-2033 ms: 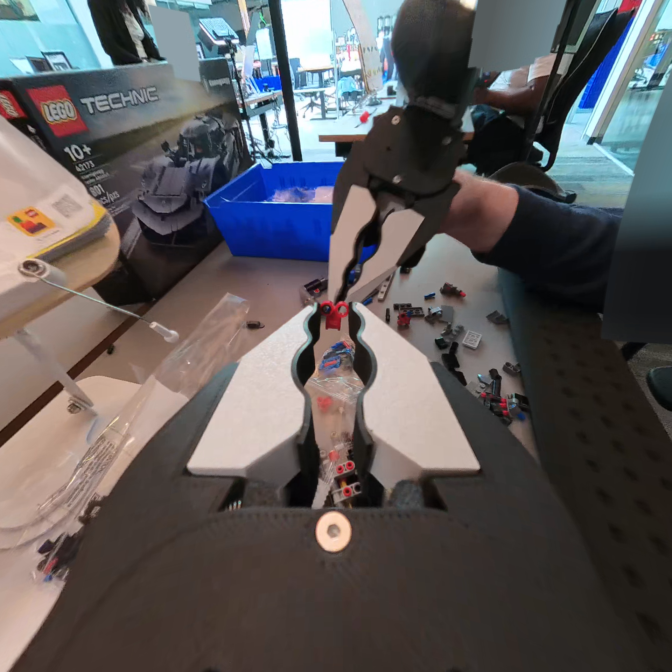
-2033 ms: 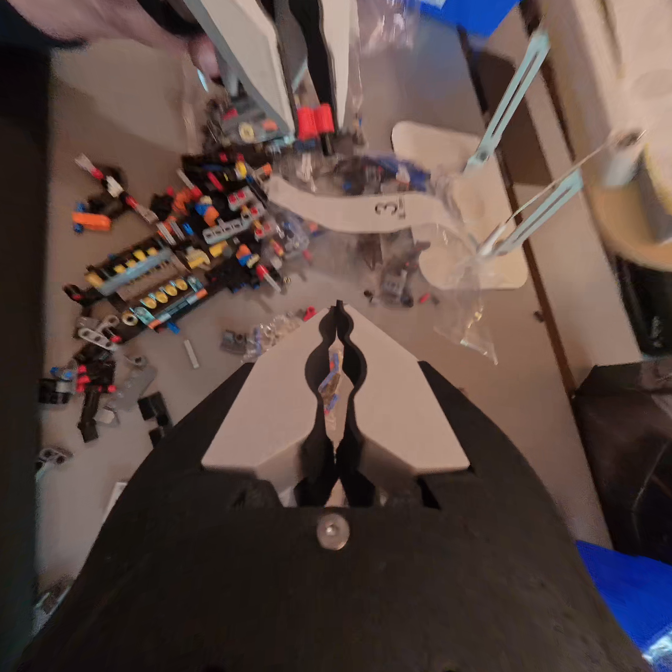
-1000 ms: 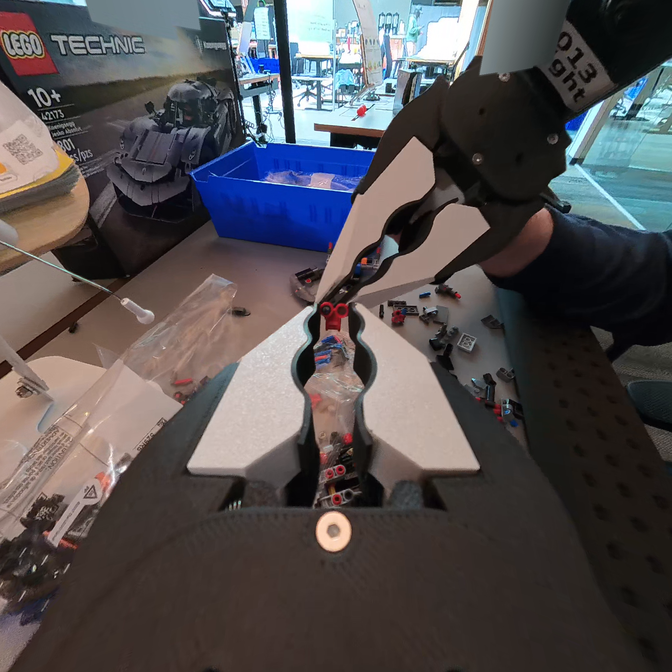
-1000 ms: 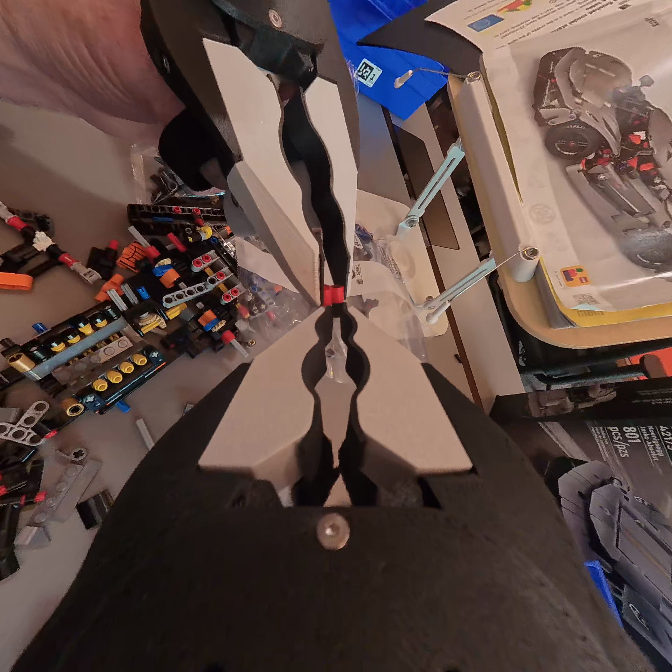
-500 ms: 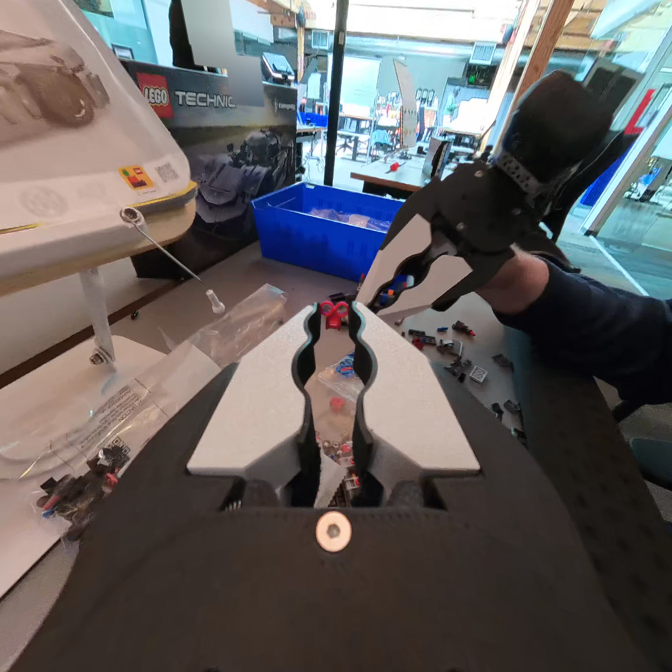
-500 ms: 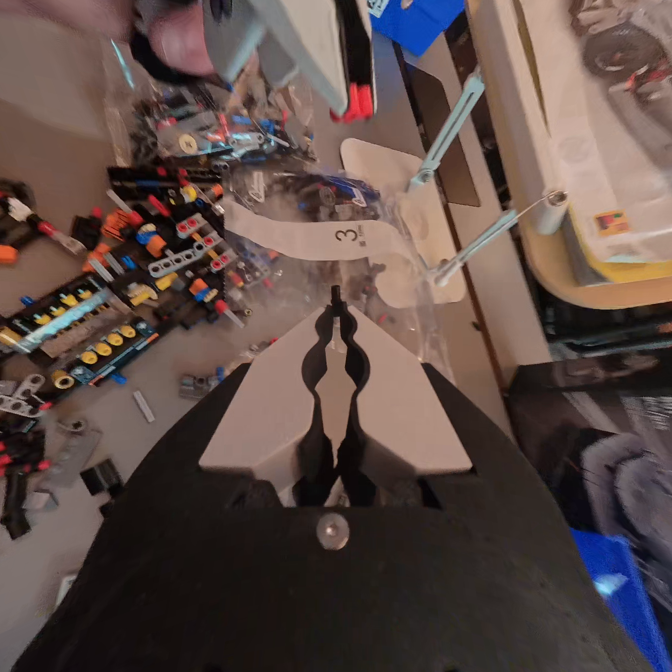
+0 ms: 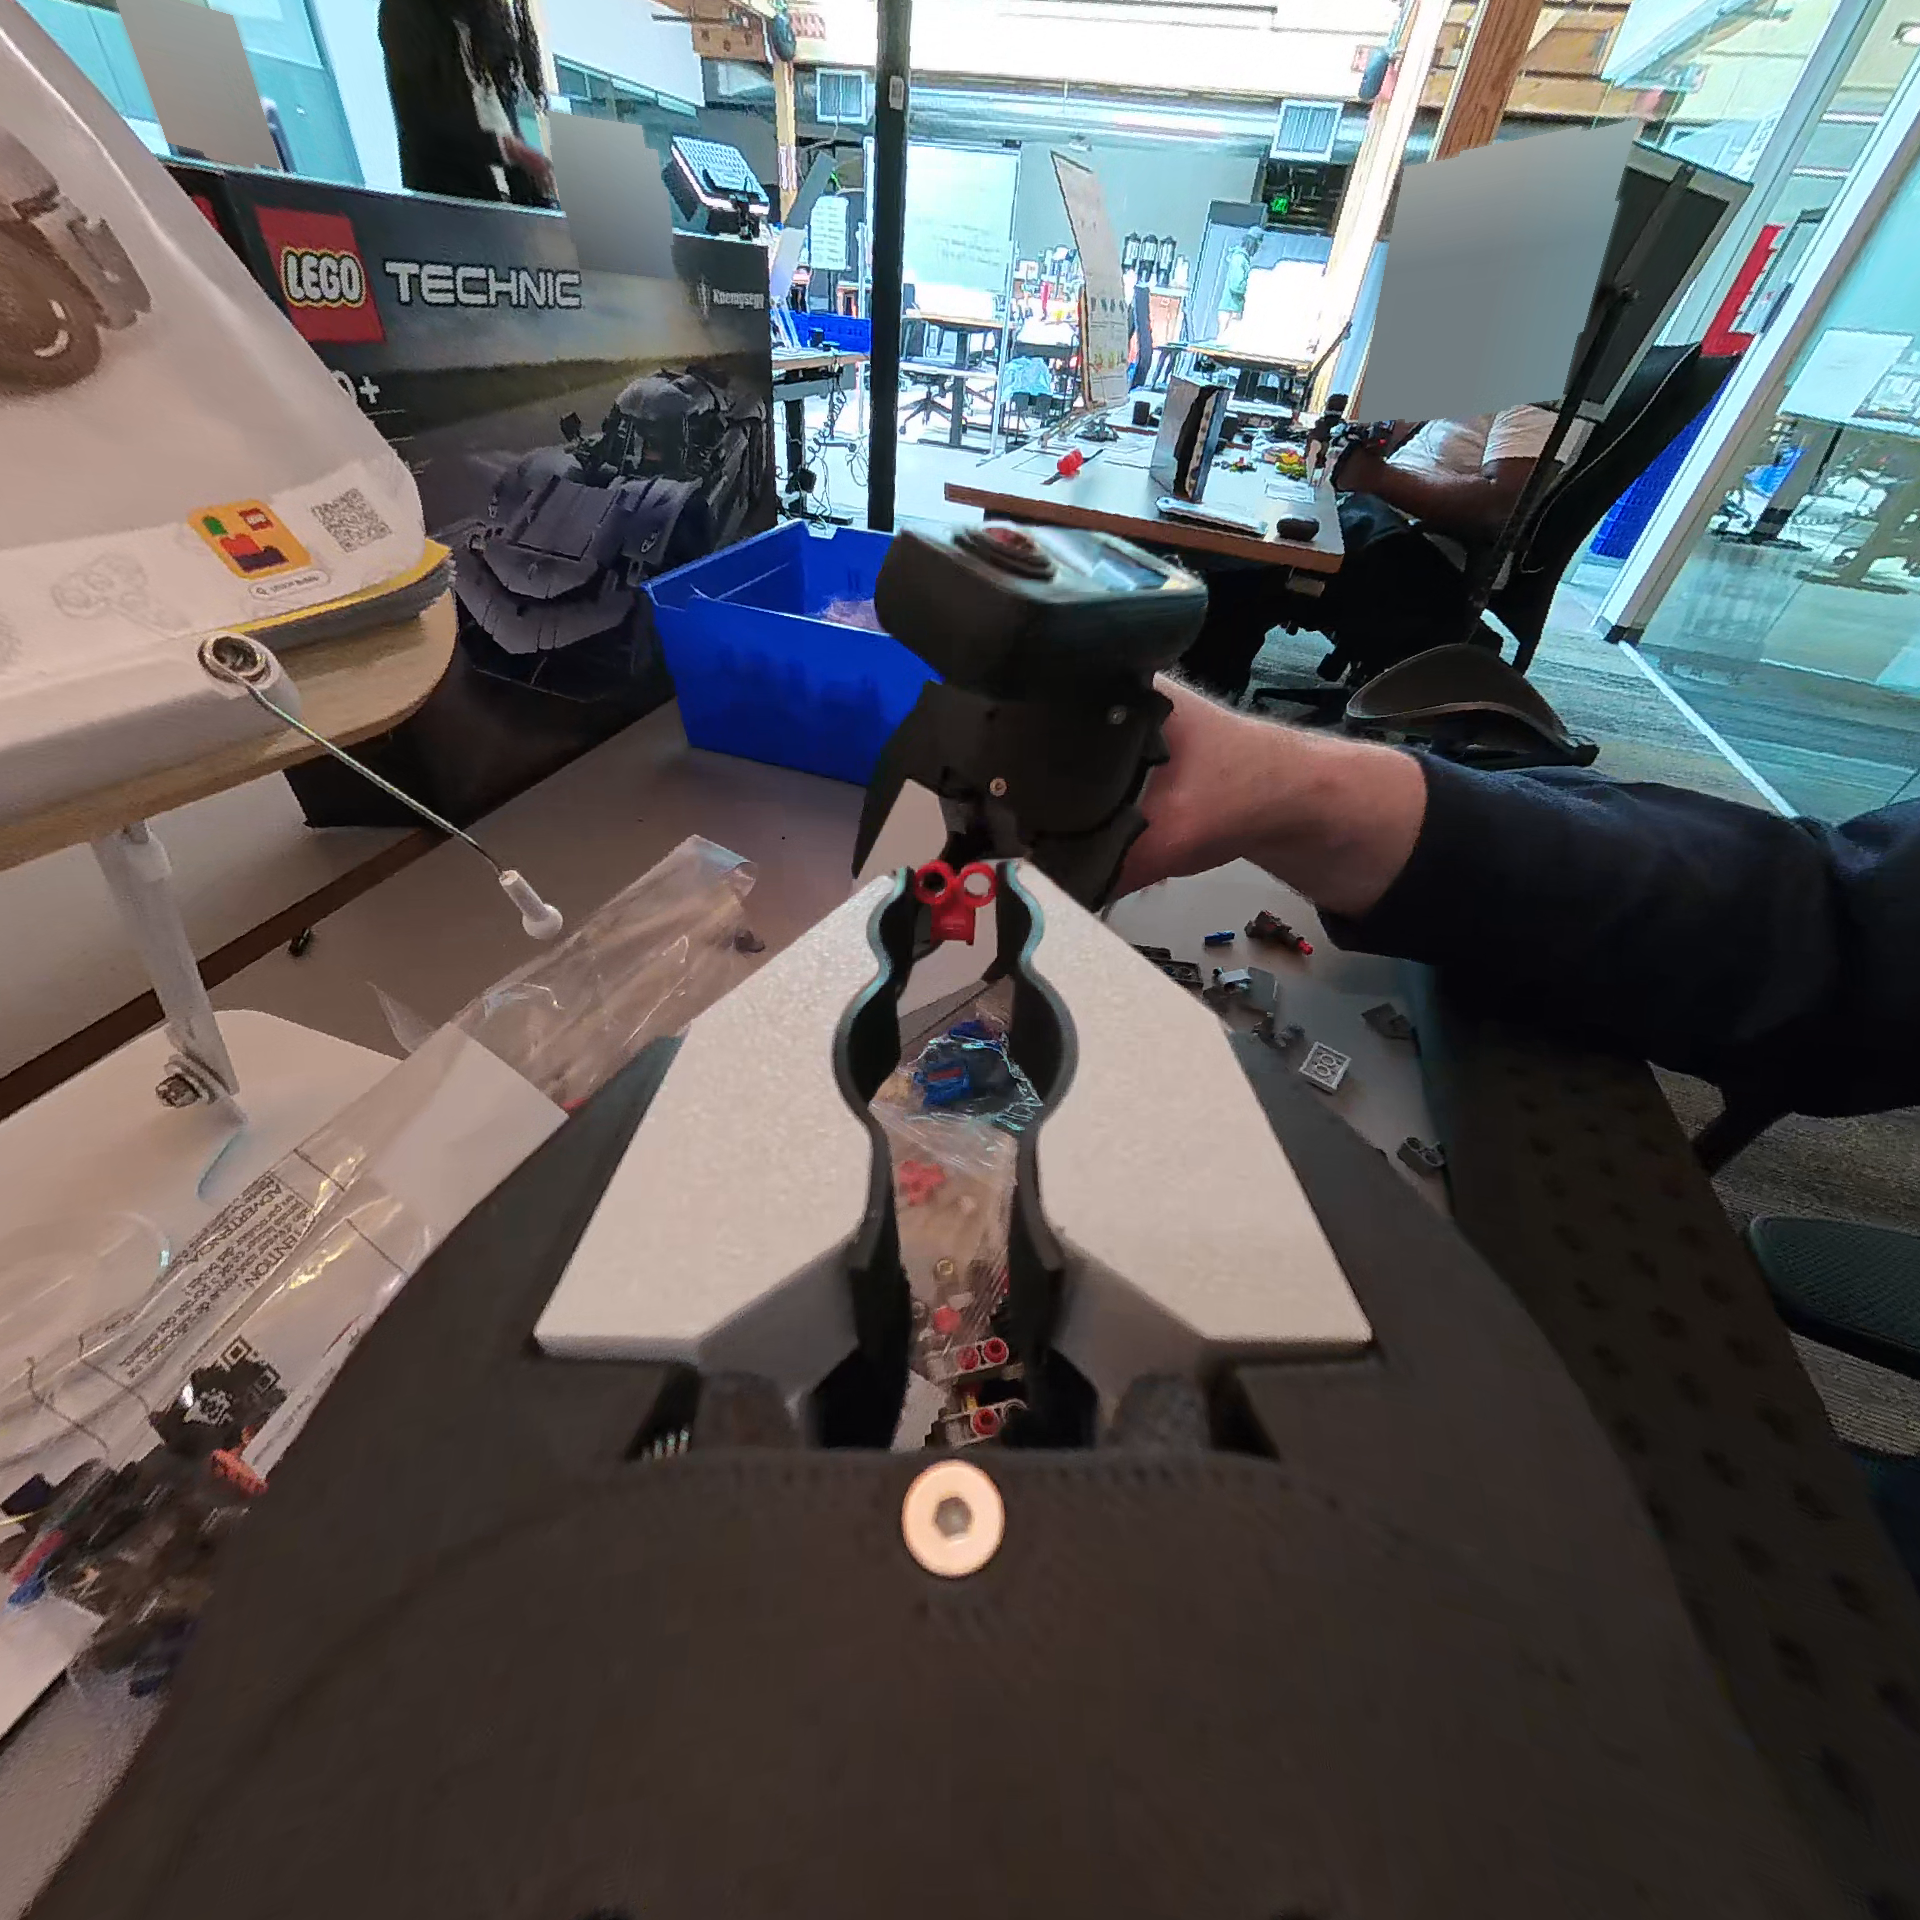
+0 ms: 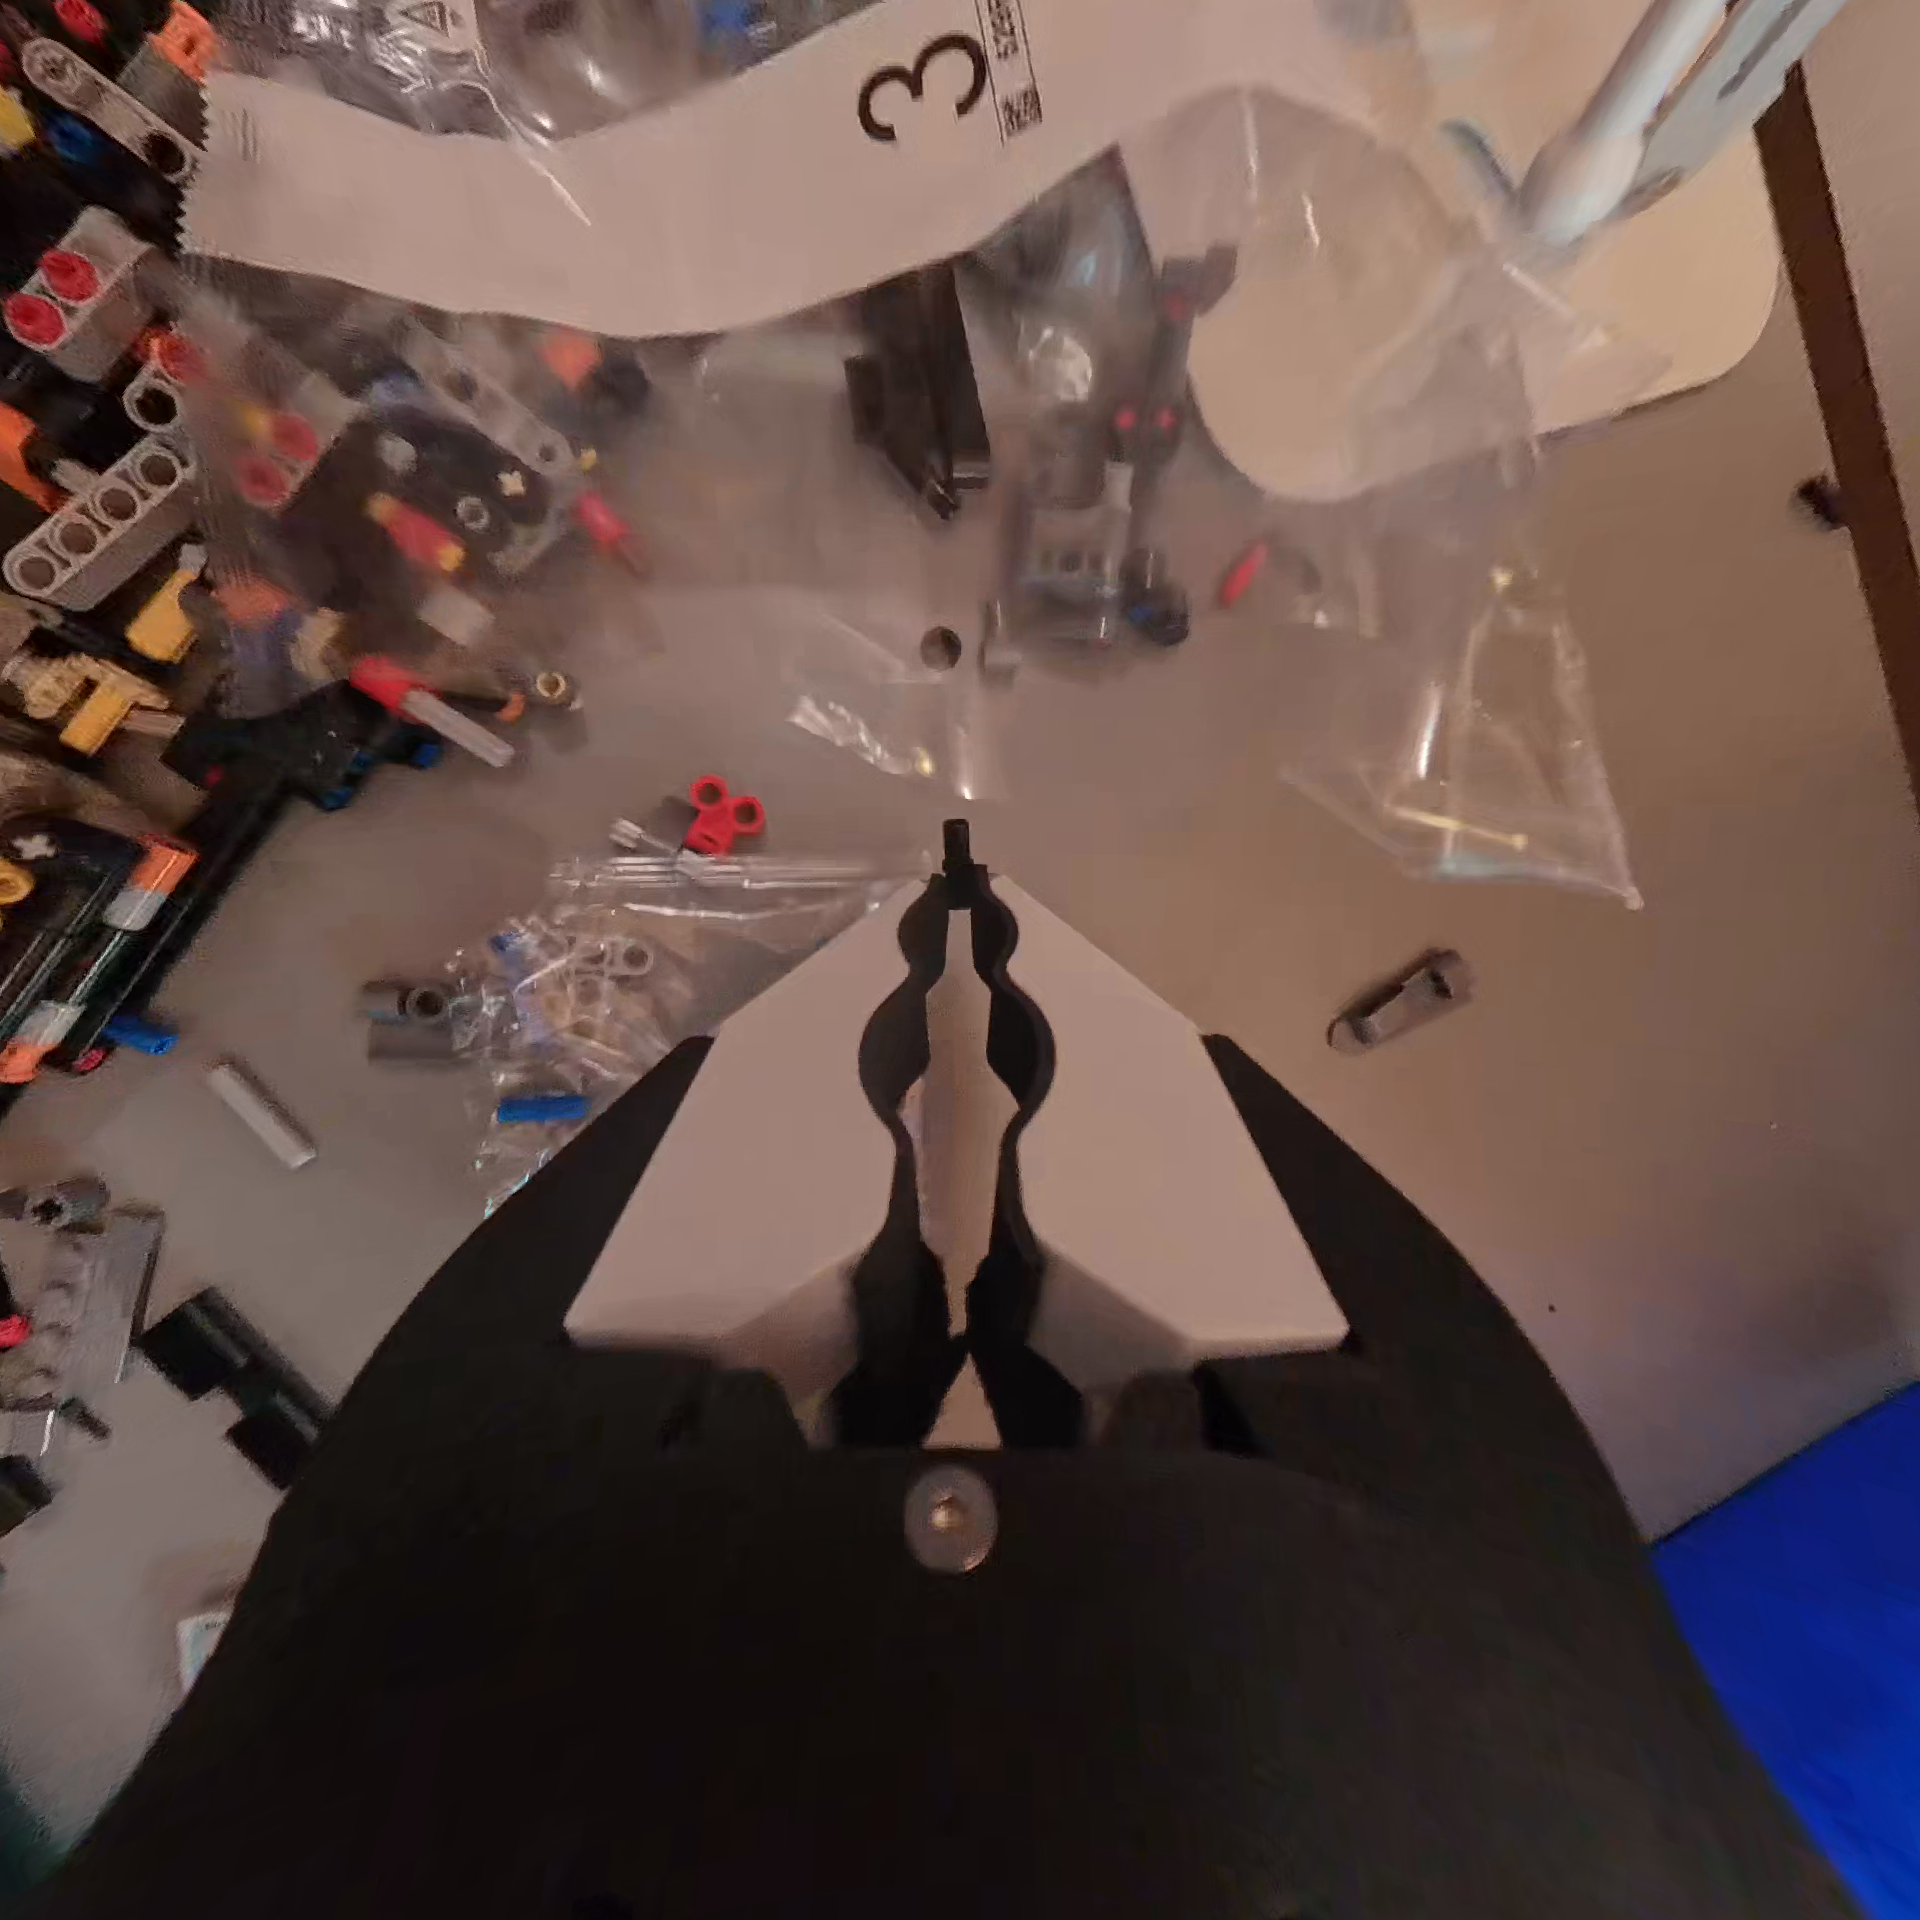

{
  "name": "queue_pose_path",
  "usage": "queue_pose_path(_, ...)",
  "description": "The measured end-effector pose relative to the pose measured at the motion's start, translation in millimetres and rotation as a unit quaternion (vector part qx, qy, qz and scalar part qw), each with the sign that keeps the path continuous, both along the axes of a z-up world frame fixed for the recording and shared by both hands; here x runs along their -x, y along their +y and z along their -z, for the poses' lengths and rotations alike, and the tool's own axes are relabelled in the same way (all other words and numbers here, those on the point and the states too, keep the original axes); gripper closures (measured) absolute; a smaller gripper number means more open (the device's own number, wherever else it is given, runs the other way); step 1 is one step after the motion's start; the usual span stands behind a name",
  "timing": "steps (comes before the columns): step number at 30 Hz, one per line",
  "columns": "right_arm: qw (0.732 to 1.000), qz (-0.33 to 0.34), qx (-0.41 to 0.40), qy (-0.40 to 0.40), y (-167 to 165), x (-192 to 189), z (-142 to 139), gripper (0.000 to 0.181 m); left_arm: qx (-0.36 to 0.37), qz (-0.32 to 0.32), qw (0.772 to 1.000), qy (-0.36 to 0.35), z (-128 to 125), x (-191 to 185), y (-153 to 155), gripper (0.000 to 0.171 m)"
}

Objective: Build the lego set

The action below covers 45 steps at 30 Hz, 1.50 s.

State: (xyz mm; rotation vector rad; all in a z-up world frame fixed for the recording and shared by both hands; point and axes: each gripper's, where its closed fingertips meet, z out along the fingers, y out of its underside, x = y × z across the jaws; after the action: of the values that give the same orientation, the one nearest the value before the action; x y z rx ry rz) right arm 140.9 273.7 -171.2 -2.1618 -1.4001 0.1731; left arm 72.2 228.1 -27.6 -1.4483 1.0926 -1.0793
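Two claws show, each pinching a small part at its tips. Printed writing sits on the dark set box (image 7: pixel 499 416) standing ahead and to the left of the left claw (image 7: pixel 956 904), on the white strip of a clear parts bag (image 8: pixel 644 197) ahead of the right claw (image 8: pixel 958 883), and on a bag (image 7: pixel 281 1247) at the left claw's left. The left claw is nearly closed on a red connector (image 7: pixel 954 896) with two round holes. The right claw is pressed shut on a black pin (image 8: pixel 956 847) that juts beyond its tips. Only the right wrist view shows a second red connector (image 8: pixel 722 812) lying on the worktop (image 8: pixel 1455 1195) just left of the pin, and loose pieces (image 8: pixel 125 499) farther left. Only the left wrist view shows a blue bin (image 7: pixel 769 665) ahead.
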Motion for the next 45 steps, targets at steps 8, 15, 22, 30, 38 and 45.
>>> queue_pose_path(8,0.993,0.024,-0.001,0.119,16,22,-22,0.16,0.011,0.004,1.0,0.012,10,-5,1,0.159)
queue_pose_path(15,0.986,0.029,-0.007,0.161,12,12,-45,0.157,0.022,0.005,1.0,0.016,14,-7,2,0.159)
queue_pose_path(22,0.968,-0.036,-0.035,0.246,-19,20,-90,0.162,0.0,0.005,0.999,0.041,22,-13,-1,0.159)
queue_pose_path(30,0.906,-0.116,0.096,0.395,-60,53,-115,0.156,-0.185,-0.044,0.969,0.155,35,-26,-5,0.159)
queue_pose_path(38,0.878,-0.101,0.172,0.435,-60,55,-113,0.154,-0.262,-0.065,0.944,0.191,35,-29,-7,0.159)
queue_pose_path(45,0.868,-0.075,0.206,0.445,-54,52,-107,0.162,-0.319,-0.079,0.914,0.24,43,-32,-6,0.158)
